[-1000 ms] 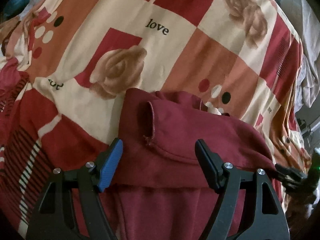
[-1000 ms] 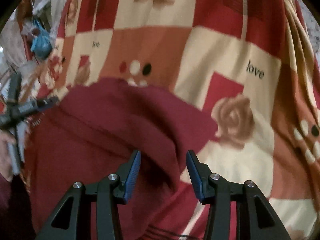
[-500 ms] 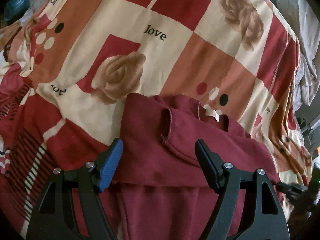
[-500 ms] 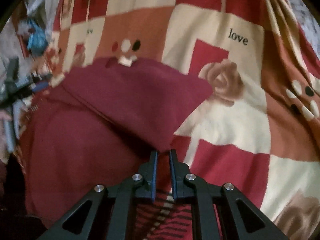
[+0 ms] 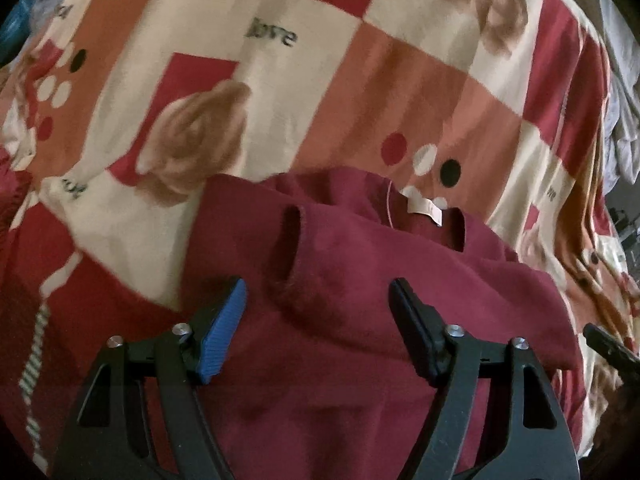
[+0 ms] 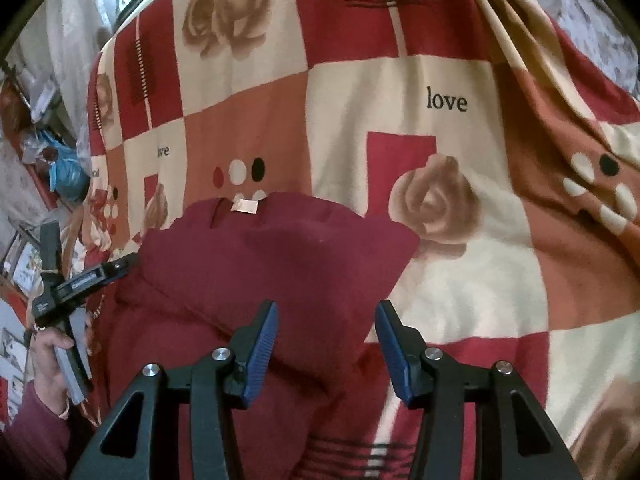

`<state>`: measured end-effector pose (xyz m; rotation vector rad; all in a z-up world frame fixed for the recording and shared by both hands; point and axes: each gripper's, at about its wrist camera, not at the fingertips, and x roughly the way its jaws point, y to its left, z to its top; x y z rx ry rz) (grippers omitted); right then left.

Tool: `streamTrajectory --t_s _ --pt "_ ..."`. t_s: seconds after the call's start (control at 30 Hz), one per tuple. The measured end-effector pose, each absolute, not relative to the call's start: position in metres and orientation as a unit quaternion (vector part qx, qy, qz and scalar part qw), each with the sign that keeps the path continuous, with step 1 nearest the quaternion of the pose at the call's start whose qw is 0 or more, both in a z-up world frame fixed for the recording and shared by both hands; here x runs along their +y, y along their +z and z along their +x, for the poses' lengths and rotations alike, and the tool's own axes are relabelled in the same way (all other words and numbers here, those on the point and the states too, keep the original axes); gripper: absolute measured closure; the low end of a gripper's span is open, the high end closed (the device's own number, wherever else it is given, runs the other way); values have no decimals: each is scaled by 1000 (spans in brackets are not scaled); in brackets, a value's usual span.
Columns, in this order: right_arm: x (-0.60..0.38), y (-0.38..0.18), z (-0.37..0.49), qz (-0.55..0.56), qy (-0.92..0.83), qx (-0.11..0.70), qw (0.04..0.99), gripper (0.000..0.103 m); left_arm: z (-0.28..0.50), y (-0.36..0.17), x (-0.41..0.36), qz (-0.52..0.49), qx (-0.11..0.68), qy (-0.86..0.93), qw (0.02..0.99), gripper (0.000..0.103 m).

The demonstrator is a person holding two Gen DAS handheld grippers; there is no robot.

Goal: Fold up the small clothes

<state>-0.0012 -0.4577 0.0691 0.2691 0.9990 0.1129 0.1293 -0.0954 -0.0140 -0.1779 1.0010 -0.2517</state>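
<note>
Maroon shirt (image 5: pixel 360 320) collar pointing away.

A home bedroom, bed under a red, cream and orange rose-print "love" blanket (image 6: pixel 400 92), rumpled pale grey bedding (image 5: pixel 624 128), cluttered shelves (image 6: pixel 28 128) alongside

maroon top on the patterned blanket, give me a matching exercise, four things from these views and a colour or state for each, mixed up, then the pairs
Things:
1. maroon top
2. neck label
3. blanket
4. left gripper

Colours or states:
a. fingers apart, closing over the cloth, not yet pressing it
b. small, pale, at the collar
c. dark red, sleeves folded in over the body
d. red, orange and cream squares with roses and the word love

Pairs: 1-c, 2-b, 3-d, 4-a
</note>
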Motion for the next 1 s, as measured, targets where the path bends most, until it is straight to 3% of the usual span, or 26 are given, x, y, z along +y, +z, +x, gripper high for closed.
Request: streamTrajectory --t_s 0.07,0.1,0.17,0.2,0.23,0.47,0.5,0.53,0.57,0.6,0.67,0.87,1.0 --pt "-462 67 0 127 46 476 869 55 137 -18 -104 -65 487 -119 863 76" --pt "-466 66 1 127 39 474 870 55 139 -18 -106 -54 491 -119 861 85" --pt "-477 64 5 135 22 472 871 48 137 -15 -104 -65 499 -136 854 90" --pt "-484 61 8 143 12 472 870 36 133 -9 -102 -68 495 -141 855 90" --pt "-491 58 12 151 0 473 868 31 127 -2 -100 -70 487 -149 858 90" --pt "-503 17 51 242 22 499 832 31 91 13 -77 -68 466 -143 870 90" --pt "-500 12 57 247 33 505 827 34 96 6 -73 -74 473 -134 868 90" --pt "-496 9 62 239 37 508 827 59 99 -2 -71 -82 481 -131 863 90" --pt "-490 8 67 198 23 512 836 76 103 -10 -69 -87 486 -127 860 90" --pt "-484 9 69 147 -6 510 848 83 106 -17 -68 -91 490 -123 858 90" --pt "-480 13 69 79 -74 497 861 83 110 -26 -66 -100 499 -123 852 90" --pt "-471 51 29 132 -3 479 868 83 103 -26 -65 -97 498 -120 853 85" --pt "-435 49 10 97 63 490 864 54 97 -24 -71 -75 500 -112 855 84"
